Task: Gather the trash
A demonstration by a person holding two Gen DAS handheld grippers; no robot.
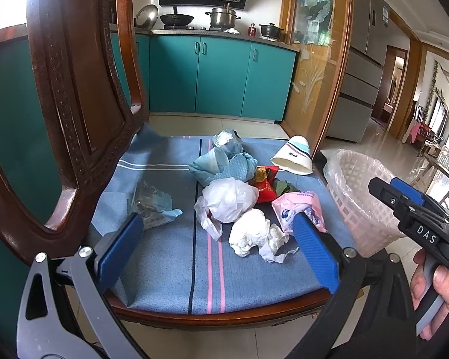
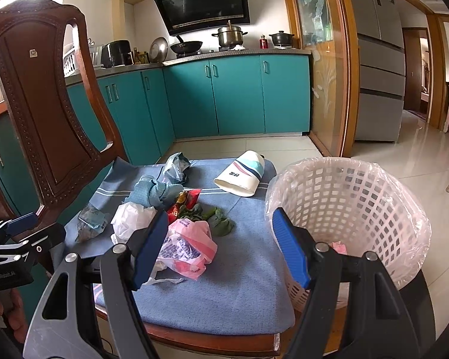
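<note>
A: Going from the left, where is the trash sitting relative to the tongs?

B: The left tongs (image 1: 218, 257) are hanging wide open, gripping nothing, over the near edge of the chair cushion (image 1: 170, 269). The white tissue wad (image 1: 250, 234) is lying just ahead, between their two blades and a little toward the right one, with the clear plastic bag (image 1: 229, 199) right behind it.

A: And further right?

B: The pink plastic bag (image 2: 191, 248) is lying just ahead of the right tongs (image 2: 221, 248), pressed up beside their left blade and stretching across the gap. Those tongs are also standing open and empty. Their right blade is sitting in front of the white basket (image 2: 350, 209), which is standing just beside the cushion's right edge.

A: So which hand is nearer?

B: I'd say the right one is better placed for the pink bag, with the basket right next to it; the left one is lining up with the tissue.
</note>
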